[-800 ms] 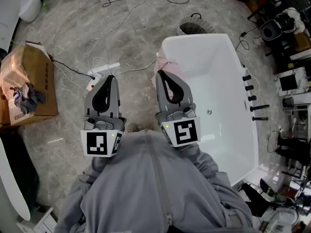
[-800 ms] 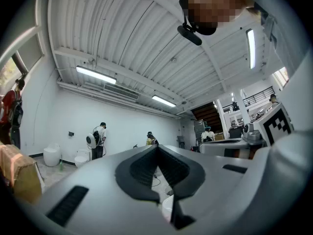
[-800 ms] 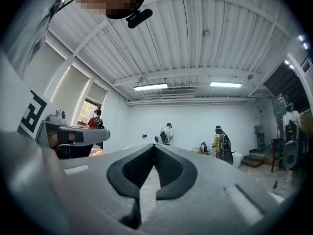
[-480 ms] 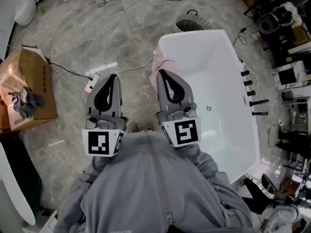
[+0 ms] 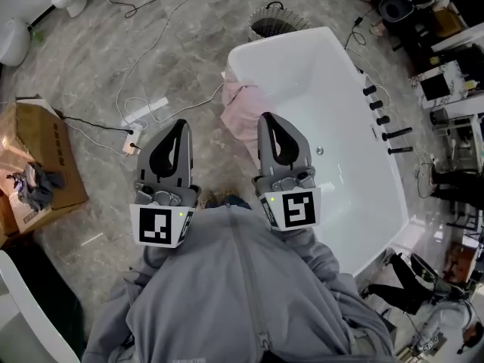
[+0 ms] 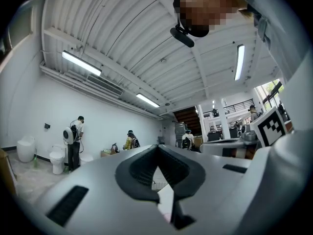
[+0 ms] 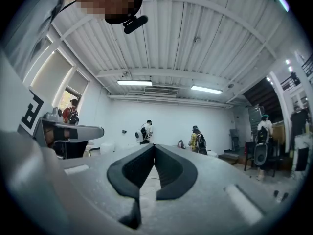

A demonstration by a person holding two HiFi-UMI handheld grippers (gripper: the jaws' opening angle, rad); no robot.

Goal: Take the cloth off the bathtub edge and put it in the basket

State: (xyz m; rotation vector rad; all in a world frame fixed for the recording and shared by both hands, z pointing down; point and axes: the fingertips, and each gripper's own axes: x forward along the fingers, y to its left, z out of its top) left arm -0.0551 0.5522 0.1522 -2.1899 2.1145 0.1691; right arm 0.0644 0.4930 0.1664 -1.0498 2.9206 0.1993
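Pink cloth draped over bathtub rim: likely light, limp, grippy. Pinch the bunched fold on the rim. Left tool and right tool both closed, empty.

A crumpled pink cloth hangs over the left rim of the white bathtub, trailing down its outer side. The round, dark basket stands just beyond the tub's far end.

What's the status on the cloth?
Left gripper shut, empty. Right gripper shut, empty. Pink cloth on bathtub edge, not held. Basket past tub; cables nearby.
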